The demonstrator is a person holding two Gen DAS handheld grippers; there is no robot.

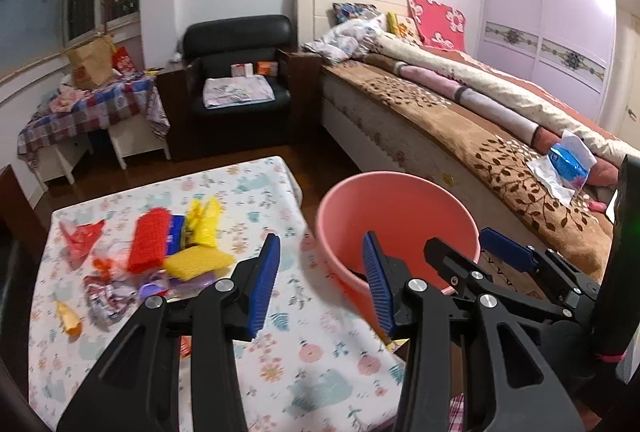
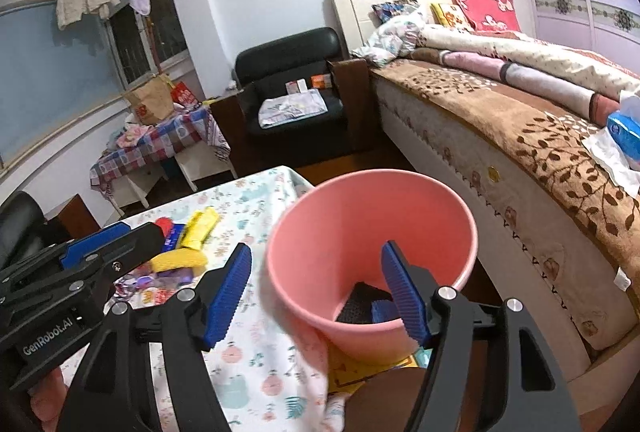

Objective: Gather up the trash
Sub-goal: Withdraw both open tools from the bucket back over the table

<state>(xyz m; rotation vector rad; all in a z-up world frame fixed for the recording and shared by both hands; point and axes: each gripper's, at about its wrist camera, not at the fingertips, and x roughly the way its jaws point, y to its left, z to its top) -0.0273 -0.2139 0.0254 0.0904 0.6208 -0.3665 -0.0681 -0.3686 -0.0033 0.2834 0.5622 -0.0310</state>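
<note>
Standing by the table: both grippers hover empty, jaws apart, left gripper (image 1: 324, 284) over the cloth, right gripper (image 2: 320, 296) above the pink bin (image 2: 372, 216), which sits at the table's edge, handy for drops. Something dark lies inside. Wrappers (image 1: 176, 248) piled on the floral tablecloth (image 1: 312, 364). Bed (image 1: 460, 120) just beyond, armchair (image 1: 240, 64) behind.

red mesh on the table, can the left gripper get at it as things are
Probably yes. The red mesh lies on top of the trash pile on the table, nothing covers it, and the left gripper is open and empty, hanging just to its right.
</note>
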